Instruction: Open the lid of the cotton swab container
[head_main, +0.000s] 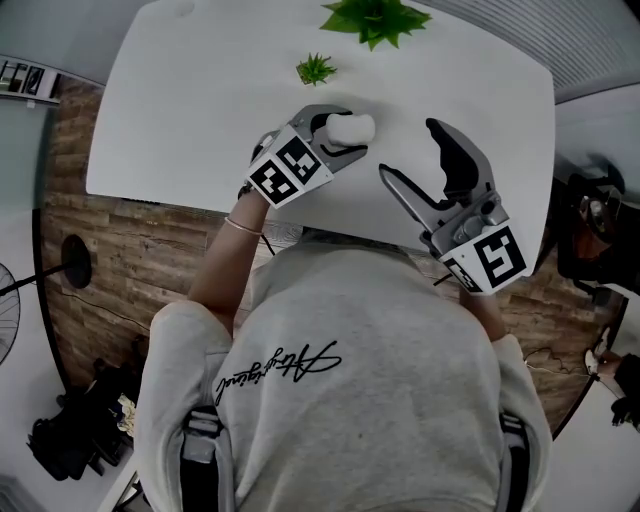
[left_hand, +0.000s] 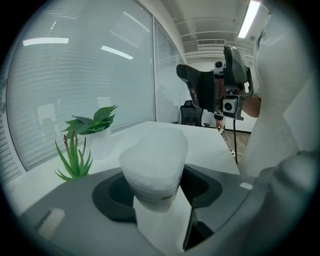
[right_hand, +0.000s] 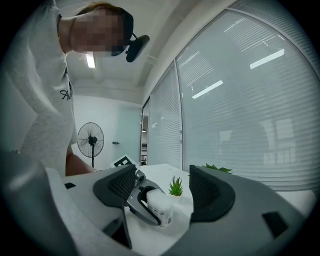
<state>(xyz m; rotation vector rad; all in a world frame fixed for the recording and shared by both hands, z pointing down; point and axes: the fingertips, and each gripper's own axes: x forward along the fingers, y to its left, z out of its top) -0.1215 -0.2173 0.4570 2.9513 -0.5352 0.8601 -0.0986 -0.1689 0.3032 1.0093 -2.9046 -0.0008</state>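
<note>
The person in a grey sweatshirt (head_main: 370, 330) is standing at the near edge of the white table with rounded corners (head_main: 190, 110) and is holding one two-jaw gripper in each hand. The left gripper (head_main: 342, 134) is clamping the white cylindrical plastic cotton swab container (left_hand: 155, 160). Its dark pads (left_hand: 112, 197) are pressing on opposite sides of the container's lower body, so the jaws are standing fairly wide, set by the container's width. The container is standing upright with its base on the table, roughly midway across the tabletop, and its wider frosted lid is sitting closed on top. The right gripper (right_hand: 162, 186) is hovering to the right of the container, near the table's front edge and apart from both the container and the left gripper. Its jaws are spread wide and are gripping nothing; the container is showing through the gap between them, some way ahead. Beyond the container, a small spiky green plant (head_main: 316, 68) is standing on the table, and a larger leafy green plant in a white pot (head_main: 375, 18) is standing at the far edge
</note>
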